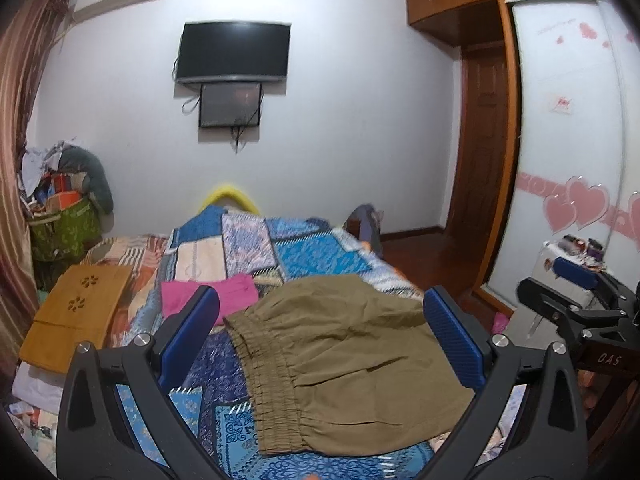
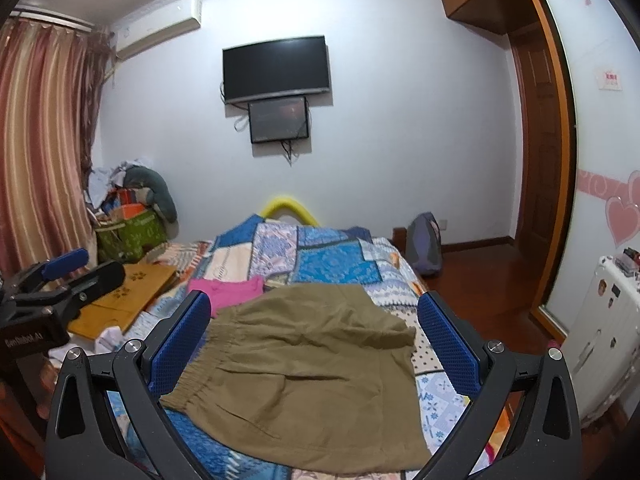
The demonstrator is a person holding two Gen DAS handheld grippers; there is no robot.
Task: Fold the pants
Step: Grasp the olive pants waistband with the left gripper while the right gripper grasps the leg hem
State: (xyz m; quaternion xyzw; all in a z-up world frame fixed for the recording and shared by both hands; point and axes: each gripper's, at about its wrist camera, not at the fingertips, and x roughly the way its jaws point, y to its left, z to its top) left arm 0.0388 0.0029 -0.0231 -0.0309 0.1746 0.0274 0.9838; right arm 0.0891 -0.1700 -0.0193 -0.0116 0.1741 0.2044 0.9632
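So here's where we're at: the olive-brown pants (image 1: 352, 364) are lying on the patchwork quilt (image 1: 320, 258) at the near end of the bed, elastic waistband (image 1: 272, 384) toward the left, legs running off to the right. They look like they've already been doubled once, since we only see one leg's worth of cloth on top, but we can't be sure of that from these angles.

Our left gripper (image 1: 320, 344) hangs above the waistband side with its jaws spread wide and nothing between them. Our right gripper (image 2: 316, 348) is the same deal: wide apart, empty, up over the cloth and not touching it.

What we'd worry about:

- The fabric looks thin and floppy. If we pinch only the top layer at the waistband, the layers will probably peel apart when we lift and the fold goes crooked.
- The far edge near the cuffs (image 2: 400, 330) is rumpled with a ridge in it. Fold over that and we bake the crease in.
- The right side of the pants sits close to the bed edge. Drag them that way and they could slide off onto the wood floor (image 2: 480, 280).
- The folded pink garment (image 2: 236, 294) sits just beyond the pants, touching or nearly so. A sloppy sweep could snag it.
- The quilt is soft, so pressing down to grab might catch quilt along with pants.

Both grippers need to come down evenly or the fold ends up skewed.
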